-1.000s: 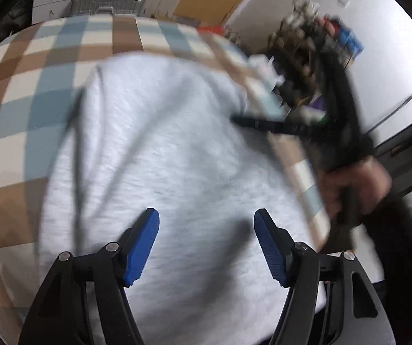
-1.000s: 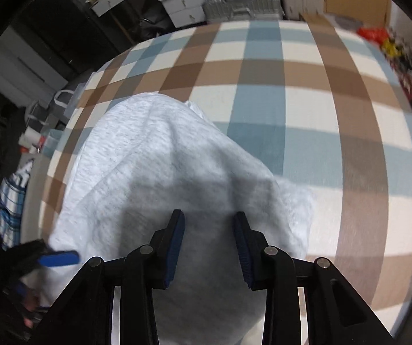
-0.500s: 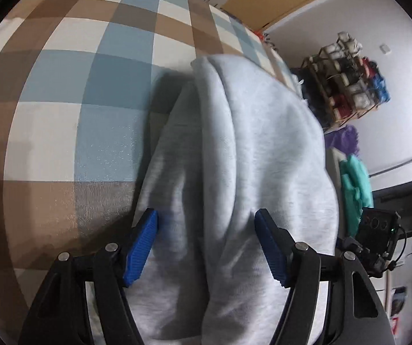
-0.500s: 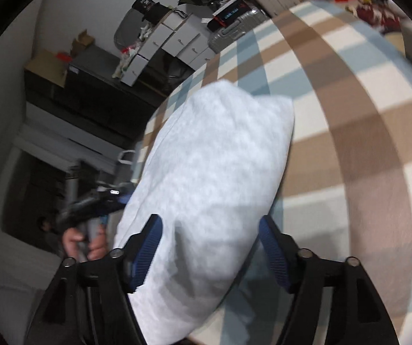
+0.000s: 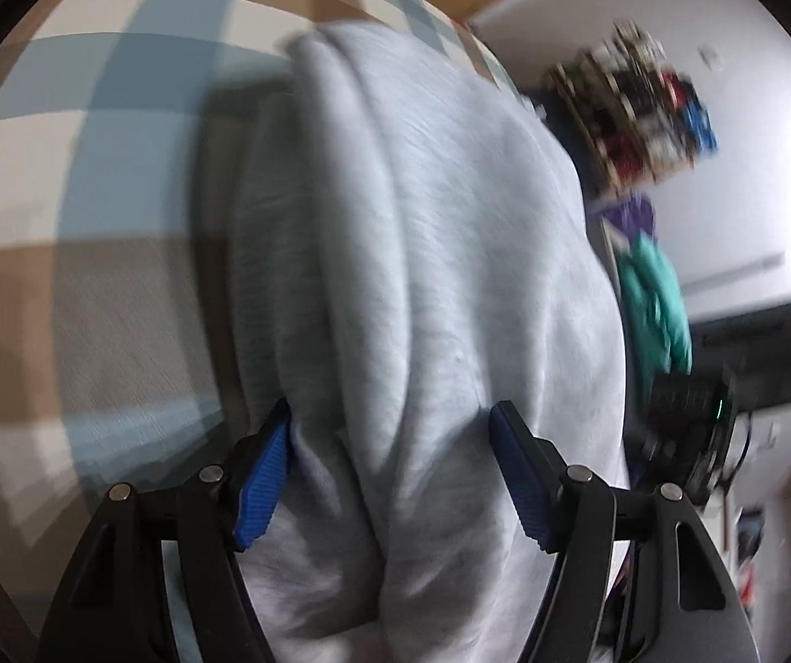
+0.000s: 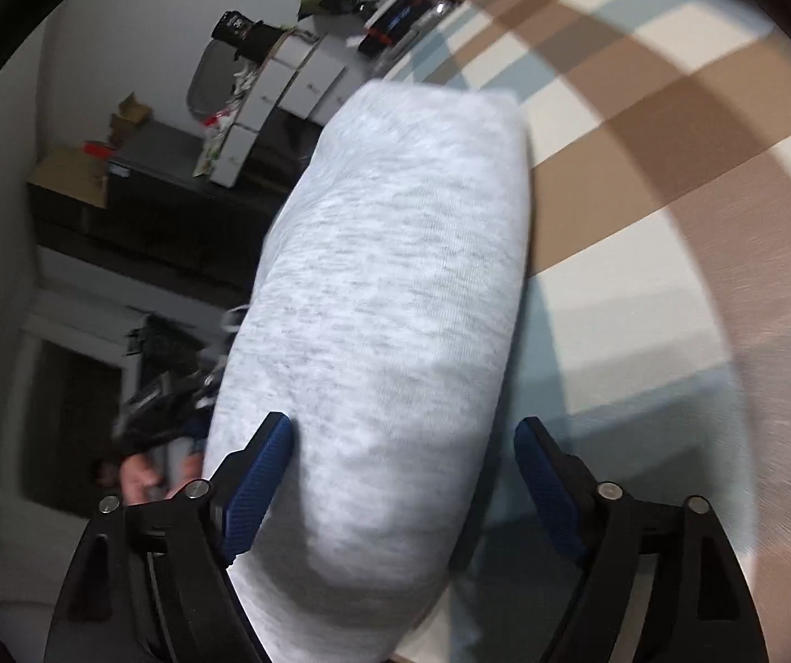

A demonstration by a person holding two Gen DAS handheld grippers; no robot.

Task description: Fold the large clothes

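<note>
While both frames are smeared by motion blur, the main layout reads clearly enough. Left gripper (image 5: 390, 469): black frame, blue ribbed pads (image 5: 263, 483), jaws spread wide. Between them sits the folded light grey heathered knit garment (image 5: 423, 254), a thick bundle of several rounded layers running forward from the fingers. The left pad touches the bundle's side; the right pad lies against the fabric on the other side, though whether it presses in cannot be told.

Beneath and to the left of the tool lies the checked cloth surface in brown, pale blue and cream (image 5: 80, 177), with a dark shadow just beside the bundle. To the right of the tool: a blurred rack of small coloured items (image 5: 638, 110) against a white wall, a teal cloth (image 5: 658, 304) with a purple cloth (image 5: 630, 218) above it, and a black device with a green light (image 5: 694, 420) near the right finger.

Right gripper (image 6: 404, 478): same build, jaws also wide. The grey garment (image 6: 395, 298) fills most of the gap; the left blue pad (image 6: 257, 486) touches it, the right pad stands apart from it over the checked surface (image 6: 671, 221). Left of this tool, past the bundle's edge, a hand (image 6: 141, 478) and dark hardware show partly. Farther ahead-left: white drawer units (image 6: 285, 105), dark cabinets, cardboard boxes (image 6: 72, 166).
</note>
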